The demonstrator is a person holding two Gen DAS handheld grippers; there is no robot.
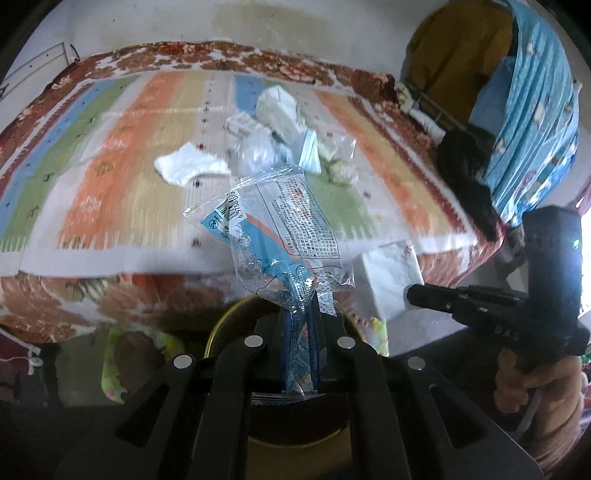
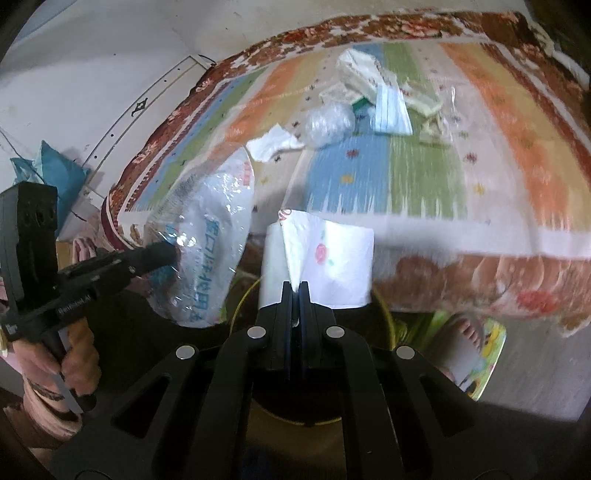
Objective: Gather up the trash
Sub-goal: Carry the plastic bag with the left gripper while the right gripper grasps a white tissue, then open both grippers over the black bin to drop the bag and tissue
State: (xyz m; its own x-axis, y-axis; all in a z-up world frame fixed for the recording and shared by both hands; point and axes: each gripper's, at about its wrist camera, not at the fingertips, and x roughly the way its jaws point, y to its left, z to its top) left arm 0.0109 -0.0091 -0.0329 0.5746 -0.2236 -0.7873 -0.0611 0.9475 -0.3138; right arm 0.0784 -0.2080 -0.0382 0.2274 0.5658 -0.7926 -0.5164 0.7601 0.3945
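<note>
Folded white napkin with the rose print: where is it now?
Right wrist view, centre: the napkin is pinched in the right gripper, off the bed, above the yellow-rimmed bin.

The trash pile (image 1: 280, 136) mid-bed is motion-blurred; the bin (image 2: 384, 325) below is mostly hidden behind the grippers' bodies.

A bed (image 1: 110, 229) with a striped mat fills my view. Behind its far edge stands a stained white wall (image 1: 258, 22).

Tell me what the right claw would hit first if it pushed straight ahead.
Apart from the white napkin it grips, probably the bed's floral edge just beyond; depth is uncertain.
</note>
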